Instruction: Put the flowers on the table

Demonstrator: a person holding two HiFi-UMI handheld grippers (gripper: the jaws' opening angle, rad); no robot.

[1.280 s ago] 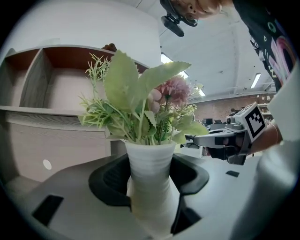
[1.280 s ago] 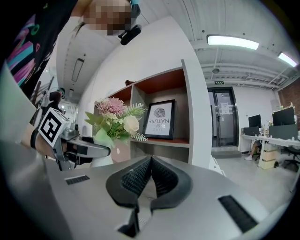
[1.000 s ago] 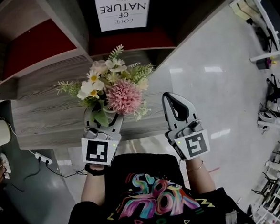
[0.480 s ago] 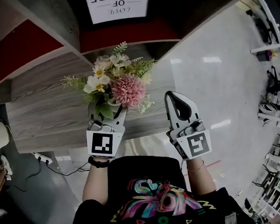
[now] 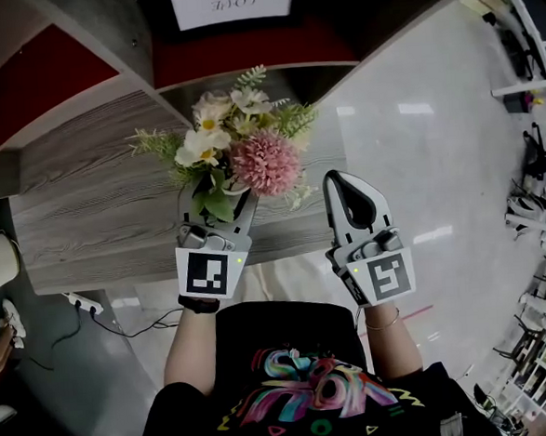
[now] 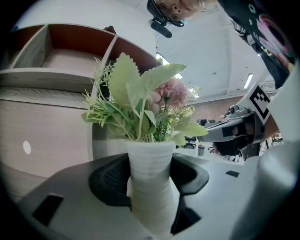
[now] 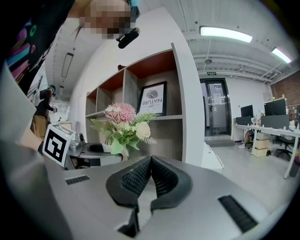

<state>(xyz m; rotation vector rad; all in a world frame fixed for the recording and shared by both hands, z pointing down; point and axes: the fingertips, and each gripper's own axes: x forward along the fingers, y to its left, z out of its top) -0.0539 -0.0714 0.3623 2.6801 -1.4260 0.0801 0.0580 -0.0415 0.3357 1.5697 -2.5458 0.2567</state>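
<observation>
Table: grey wood-grain top, at the left of the head view, running under the shelf unit with its red-backed compartments.

Left gripper: it sits over the table's near edge, marker cube toward me and jaws pointing away. In the left gripper view the left gripper has its jaws closed on the ribbed white vase, one dark pad pressing each side of the narrow lower body. The vase stands upright between the pads. Its base is hidden below the jaws, so I cannot tell whether it touches the table.

Flowers: they rise straight out of the vase just beyond the jaw tips, above the table top and in front of the shelf unit. A pink pompom bloom is on the right, cream and white blooms on the left, and green sprigs spread outward. In the left gripper view the flowers fill the middle, large pale leaves foremost.

Right gripper: it is just beside the bouquet on its right, apart from it and off the table's right end, over the pale floor. In the right gripper view the right gripper has its ribbed pads meeting at the tips, with nothing between them. The flowers appear to its left.
</observation>
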